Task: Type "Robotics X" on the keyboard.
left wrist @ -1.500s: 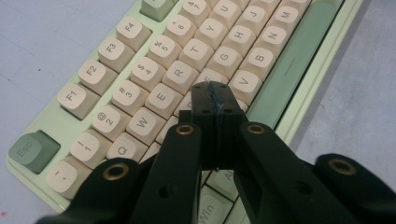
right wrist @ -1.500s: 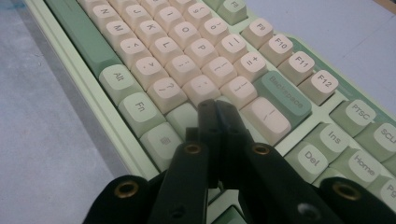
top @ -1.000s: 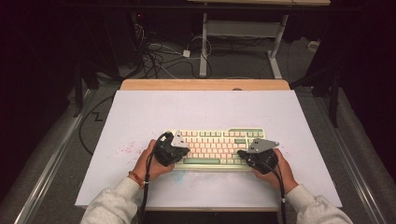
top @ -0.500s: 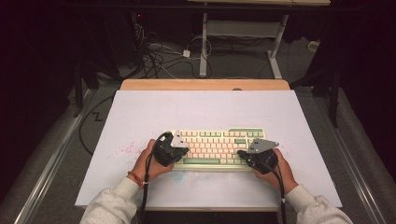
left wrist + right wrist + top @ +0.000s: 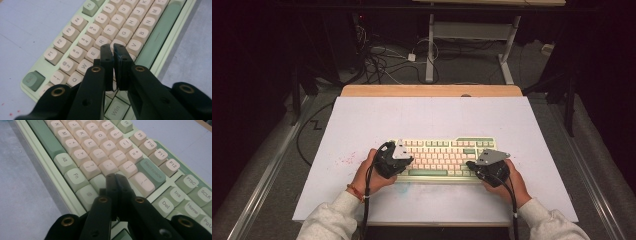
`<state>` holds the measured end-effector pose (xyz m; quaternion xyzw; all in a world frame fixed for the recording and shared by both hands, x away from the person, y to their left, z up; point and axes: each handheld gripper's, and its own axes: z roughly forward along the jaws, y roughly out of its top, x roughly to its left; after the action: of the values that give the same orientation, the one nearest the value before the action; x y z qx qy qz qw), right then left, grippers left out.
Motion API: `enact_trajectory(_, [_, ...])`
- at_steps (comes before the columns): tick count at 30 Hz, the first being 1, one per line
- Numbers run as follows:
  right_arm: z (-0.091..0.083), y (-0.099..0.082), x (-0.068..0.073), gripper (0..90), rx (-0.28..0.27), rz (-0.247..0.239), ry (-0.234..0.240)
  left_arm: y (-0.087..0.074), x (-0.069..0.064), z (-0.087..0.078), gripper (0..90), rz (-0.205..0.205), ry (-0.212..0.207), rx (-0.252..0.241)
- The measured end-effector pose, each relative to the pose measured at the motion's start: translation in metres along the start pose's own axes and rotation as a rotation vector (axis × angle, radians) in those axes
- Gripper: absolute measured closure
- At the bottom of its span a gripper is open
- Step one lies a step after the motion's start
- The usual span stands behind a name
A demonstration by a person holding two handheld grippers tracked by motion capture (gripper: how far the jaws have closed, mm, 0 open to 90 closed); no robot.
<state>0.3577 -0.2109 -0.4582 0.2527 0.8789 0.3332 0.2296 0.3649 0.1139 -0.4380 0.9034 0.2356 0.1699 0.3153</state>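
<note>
- Nearest the person, two hands in pale grey sleeves come in from six o'clock of the high view, each carrying a black two-jaw gripper with a grey three-cornered plate on top.
- The left gripper [image 5: 404,161] sits over the left end of the pale green keyboard with cream keycaps [image 5: 439,150]; its jaws point toward three o'clock in the high view.
- In the left gripper view, the left gripper [image 5: 113,51] has its jaws nearly together with a thin slit between them and nothing in it; they have just been opening a little. The tips hover above the letter keys near D and F; whether they touch a key cannot be told.
- The right gripper [image 5: 471,164] rests over the keyboard's right end, its jaws pointing toward nine o'clock.
- In the right gripper view, the right gripper [image 5: 115,177] has its jaws pressed together, holding nothing, with tips over the keys just below the green Backspace key [image 5: 152,172].
- The keyboard lies between the two grippers on the pale lilac mat [image 5: 427,117] that covers the table.
- Farther, at twelve o'clock, a wooden table edge [image 5: 432,90] shows, with tangled cables [image 5: 382,62] on the floor beyond.
</note>
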Motion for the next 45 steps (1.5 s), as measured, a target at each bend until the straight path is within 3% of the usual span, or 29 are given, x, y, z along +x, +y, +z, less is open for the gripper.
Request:
enact_trajectory(14, [-0.012,0.003,-0.001,85.9,-0.061,0.009,-0.017,-0.002,0.002,-0.003,68.9,-0.012,0.055,-0.037])
enact_trajectory(22, [-0.019,0.005,-0.002,70.3,-0.116,0.030,-0.033,-0.003,-0.001,-0.003,48.6,-0.013,0.109,-0.058])
enact_trajectory(28, [-0.020,0.005,-0.002,60.1,-0.134,0.035,-0.044,-0.003,-0.004,-0.002,40.8,-0.010,0.130,-0.072])
enact_trajectory(34, [-0.019,0.006,-0.002,43.6,-0.142,0.049,-0.075,-0.004,-0.005,-0.002,32.7,-0.012,0.161,-0.093])
enact_trajectory(37, [-0.019,0.006,-0.002,37.1,-0.144,0.061,-0.092,-0.004,-0.005,-0.002,27.5,-0.024,0.144,-0.106])
enact_trajectory(40, [-0.019,0.006,-0.002,30.4,-0.150,0.068,-0.109,-0.004,-0.006,-0.002,21.7,-0.016,0.164,-0.114])
enact_trajectory(41, [-0.019,0.006,-0.003,28.3,-0.149,0.068,-0.116,-0.004,-0.007,-0.002,19.2,-0.023,0.152,-0.115])
enact_trajectory(45, [-0.019,0.006,-0.003,22.8,-0.143,0.082,-0.129,-0.005,-0.009,-0.001,16.2,0.001,0.149,-0.115])
